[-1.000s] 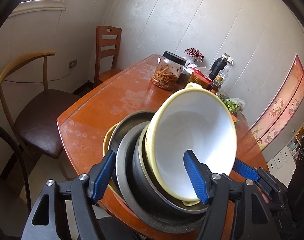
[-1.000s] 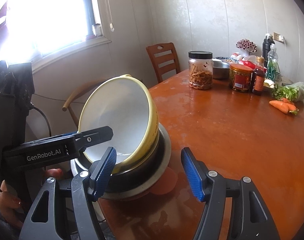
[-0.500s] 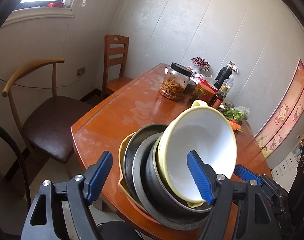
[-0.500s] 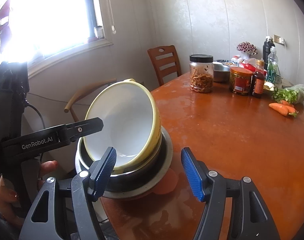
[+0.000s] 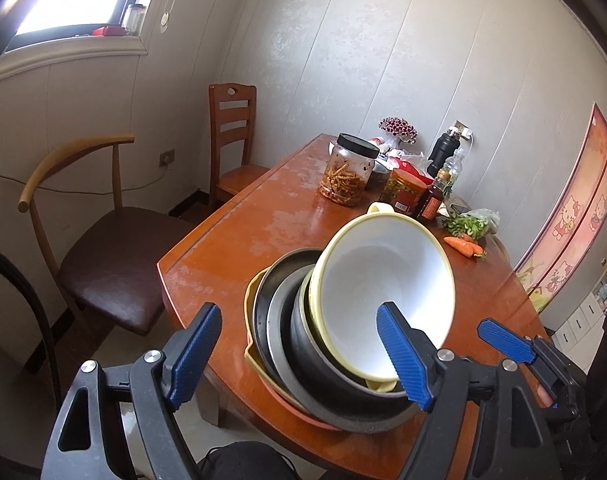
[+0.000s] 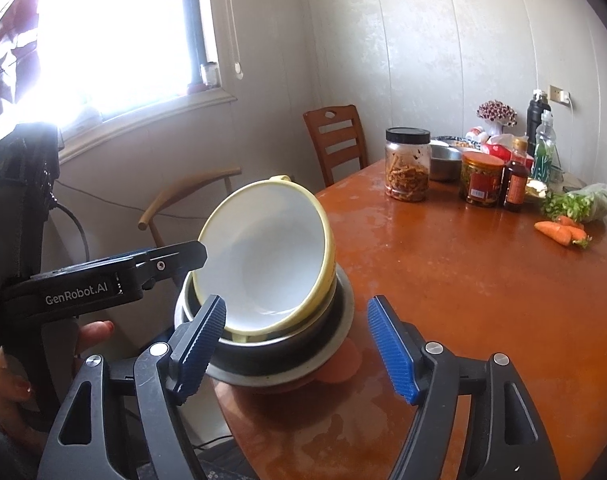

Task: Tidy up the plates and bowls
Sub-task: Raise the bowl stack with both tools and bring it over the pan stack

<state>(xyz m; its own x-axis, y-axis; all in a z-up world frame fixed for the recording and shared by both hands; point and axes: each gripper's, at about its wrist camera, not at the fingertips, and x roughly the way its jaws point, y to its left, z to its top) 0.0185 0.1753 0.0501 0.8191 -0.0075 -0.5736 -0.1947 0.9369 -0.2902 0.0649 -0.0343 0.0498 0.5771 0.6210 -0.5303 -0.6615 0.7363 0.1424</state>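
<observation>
Here we are at the near corner of the wooden table [image 5: 287,216], and the stack of dishes [image 5: 295,340] sits right at that corner, close to the edge: a yellow tray-like piece at the bottom, grey plates on it, a dark bowl [image 6: 271,356] nested above, and on top the yellow bowl [image 5: 383,280] with its white inside, tipped up steeply and leaning in the dark one, its small handle at the high side. The left gripper [image 5: 299,354] hangs over the stack, blue pads apart and widening, the yellow bowl's lower rim showing between them but neither pad pressing on it. The right gripper [image 6: 297,346] is on the other side of the stack, its jaws parting too, the dark bowl and grey plate rim in the gap, nothing pinched. A hand [image 6: 7,380] shows behind the left tool. Far from the stack, at the wall end of the table, stand a jar with a black lid [image 5: 345,170], a red-lidded jar [image 6: 481,178], a dark sauce bottle [image 6: 514,186], with greens [image 6: 579,202] and carrots [image 6: 561,232] beside them. Two chairs stand off the table's left side: a slatted wooden chair [image 5: 231,136], and nearer the stack a curved-back chair [image 5: 99,248]
</observation>
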